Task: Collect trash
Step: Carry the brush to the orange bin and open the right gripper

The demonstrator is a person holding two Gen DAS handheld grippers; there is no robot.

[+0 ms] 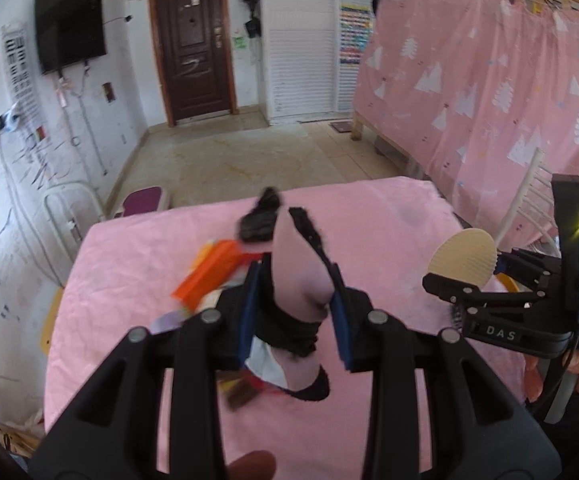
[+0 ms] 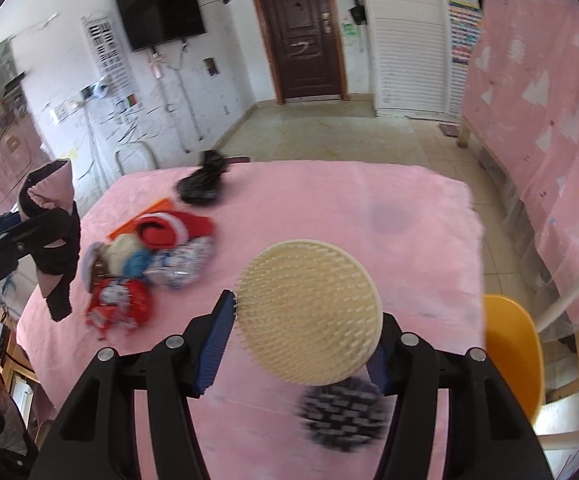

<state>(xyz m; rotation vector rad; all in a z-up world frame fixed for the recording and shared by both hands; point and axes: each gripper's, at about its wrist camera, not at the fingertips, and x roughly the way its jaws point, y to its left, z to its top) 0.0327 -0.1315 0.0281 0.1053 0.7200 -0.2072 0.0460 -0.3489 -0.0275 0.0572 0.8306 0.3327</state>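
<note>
My left gripper (image 1: 295, 300) is shut on a pink and black cloth (image 1: 293, 276) and holds it above the pink table (image 1: 129, 280); the cloth also shows at the left of the right wrist view (image 2: 49, 216). My right gripper (image 2: 305, 332) is shut on a round cream brush (image 2: 309, 314), also seen in the left wrist view (image 1: 462, 258). A pile of wrappers and trash (image 2: 149, 264) lies on the table's left part, with an orange packet (image 1: 209, 276). A black cloth (image 2: 203, 184) lies near the far edge.
A round black brush (image 2: 345, 416) lies on the table under the right gripper. A yellow chair (image 2: 513, 352) stands at the table's right. A pink curtain (image 1: 489, 92) hangs at the right. Tiled floor, a door and a wall television lie beyond.
</note>
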